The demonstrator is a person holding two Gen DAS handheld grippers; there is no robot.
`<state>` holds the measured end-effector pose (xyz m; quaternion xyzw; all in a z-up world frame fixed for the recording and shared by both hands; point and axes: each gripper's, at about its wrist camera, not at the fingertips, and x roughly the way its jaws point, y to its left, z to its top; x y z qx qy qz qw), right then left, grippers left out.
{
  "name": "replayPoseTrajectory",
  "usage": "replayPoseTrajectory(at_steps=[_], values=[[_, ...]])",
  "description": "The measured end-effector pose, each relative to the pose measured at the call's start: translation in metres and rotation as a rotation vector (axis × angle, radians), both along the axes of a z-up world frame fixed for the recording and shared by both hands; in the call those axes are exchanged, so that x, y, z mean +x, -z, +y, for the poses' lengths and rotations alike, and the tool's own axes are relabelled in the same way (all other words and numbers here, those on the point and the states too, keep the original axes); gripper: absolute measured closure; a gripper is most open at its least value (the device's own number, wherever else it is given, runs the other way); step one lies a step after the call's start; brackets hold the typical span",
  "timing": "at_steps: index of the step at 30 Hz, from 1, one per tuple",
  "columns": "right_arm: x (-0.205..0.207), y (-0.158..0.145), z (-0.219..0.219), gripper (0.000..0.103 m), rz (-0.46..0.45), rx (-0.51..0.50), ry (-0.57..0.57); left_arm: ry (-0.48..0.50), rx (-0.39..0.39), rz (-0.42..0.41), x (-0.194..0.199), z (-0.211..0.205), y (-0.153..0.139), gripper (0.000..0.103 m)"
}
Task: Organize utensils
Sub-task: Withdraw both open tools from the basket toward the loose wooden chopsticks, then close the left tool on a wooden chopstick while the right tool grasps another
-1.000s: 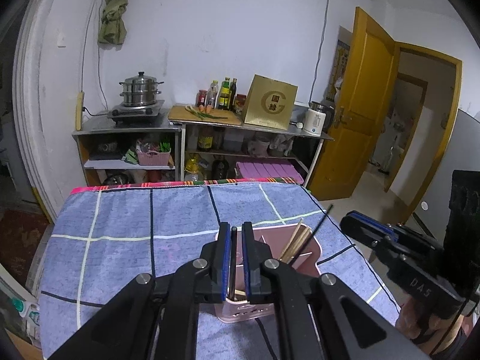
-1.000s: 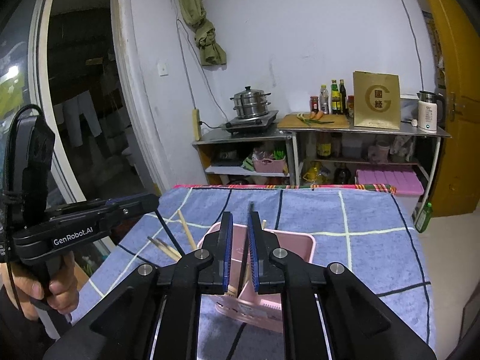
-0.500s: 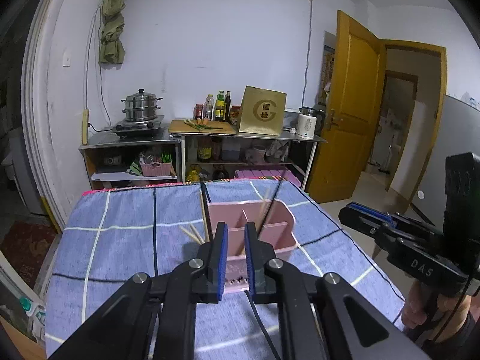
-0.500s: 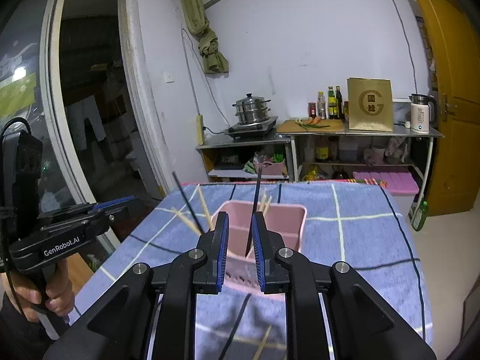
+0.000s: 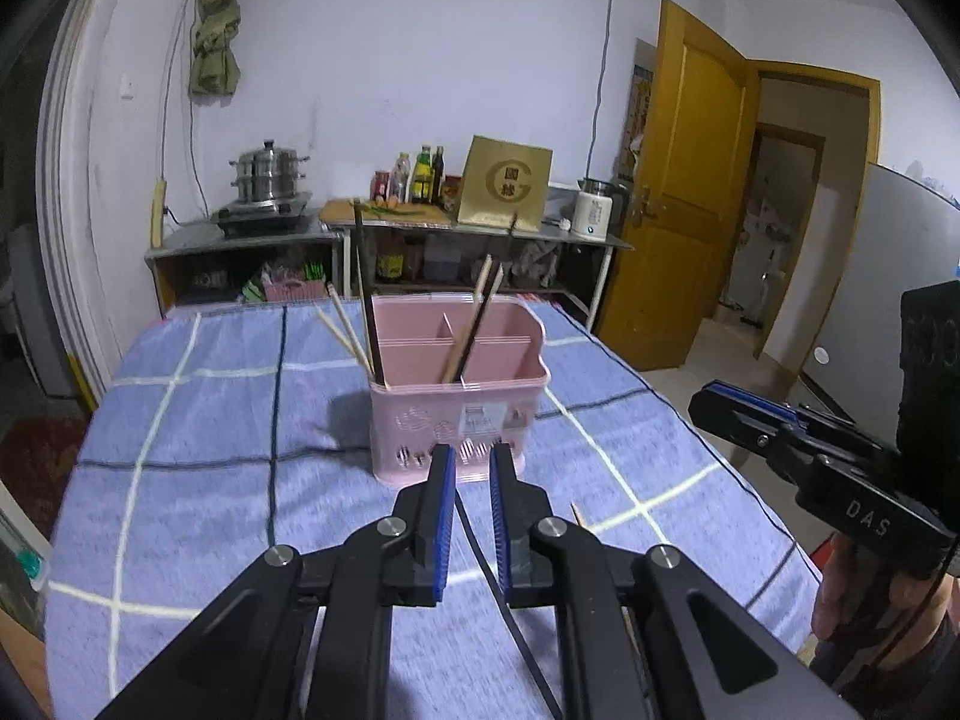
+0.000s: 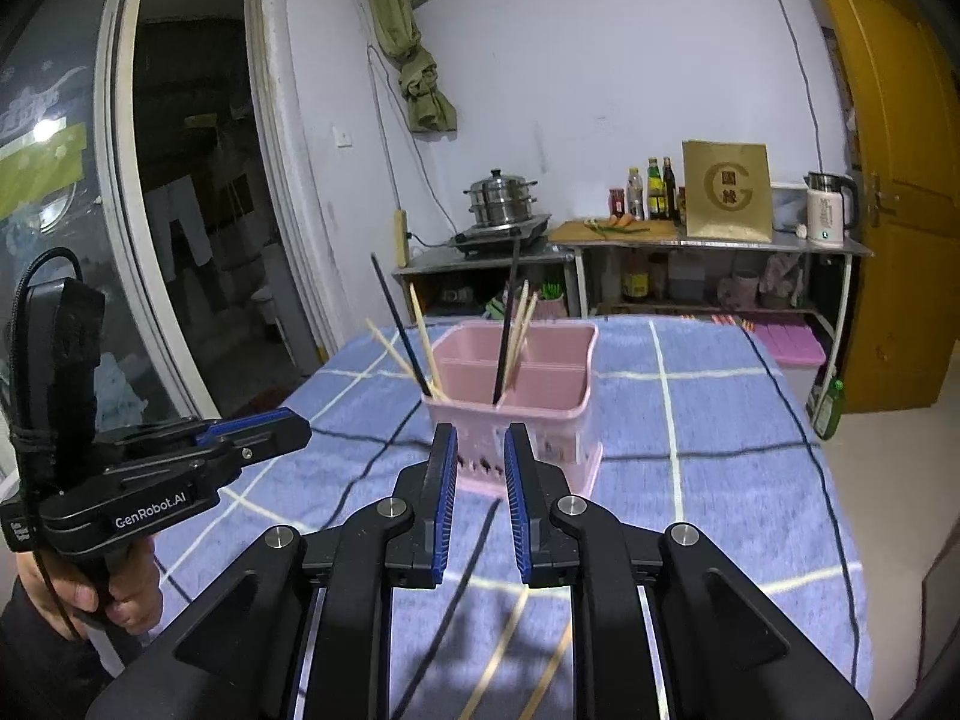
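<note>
A pink plastic utensil caddy (image 5: 459,402) w/ several compartments is seen upright on a table covered by a blue checked cloth (image 5: 198,414), roughly mid-table. Chopsticks are stood in it, leaning: in the near-left compartment a black chopstick (image 5: 365,294) and pale wooden chopsticks (image 5: 347,333) tilted left; in the near-middle area another wooden chopstick (image 5: 468,324) and a black one, tilted right. Same caddy is shown in the right wrist view (image 6: 516,402), w/ chopsticks fanned out over its left rim.

The left gripper (image 5: 468,504) is held low over the cloth, just short of the caddy's front wall. Its blue-padded jaws have just been opening; a narrow gap is left between them and nothing is pinched. A black chopstick (image 5: 498,594) is seen lying on the cloth beneath/between the fingers, not clamped. A wooden chopstick tip (image 5: 577,513) is visible beside the right finger.

The right gripper (image 6: 478,504) is likewise pointed at the caddy, jaws just been opening, parted w/ nothing gripped. On the cloth below it a black chopstick (image 6: 456,600) and two wooden chopsticks (image 6: 510,642) are laid loose.

Each gripper is also caught in the other's view, held by a hand (image 6: 90,588). Behind: metal shelving w/ a steamer pot (image 5: 267,171), bottles, kettle; yellow door (image 5: 678,192) at right.
</note>
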<state>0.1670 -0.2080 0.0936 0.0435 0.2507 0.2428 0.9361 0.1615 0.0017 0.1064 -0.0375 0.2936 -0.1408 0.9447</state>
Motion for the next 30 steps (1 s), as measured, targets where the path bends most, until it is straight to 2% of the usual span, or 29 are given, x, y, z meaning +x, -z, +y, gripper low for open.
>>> replayPoseTrajectory(at_steps=[10, 19, 24, 30], values=[[-0.005, 0.044, -0.012, 0.086, 0.112, -0.036, 0.034, 0.007, -0.018, 0.109, -0.006, -0.007, 0.051, 0.092], [0.013, 0.084, -0.018, 0.086, 0.232, -0.097, 0.074, 0.031, -0.007, 0.175, 0.015, -0.025, 0.078, 0.092], [0.024, 0.105, -0.018, 0.086, 0.290, -0.123, 0.081, 0.034, -0.027, 0.237, 0.029, -0.028, 0.099, 0.092], [0.037, 0.123, -0.017, 0.086, 0.346, -0.132, 0.086, 0.044, -0.033, 0.273, 0.039, -0.033, 0.111, 0.092]])
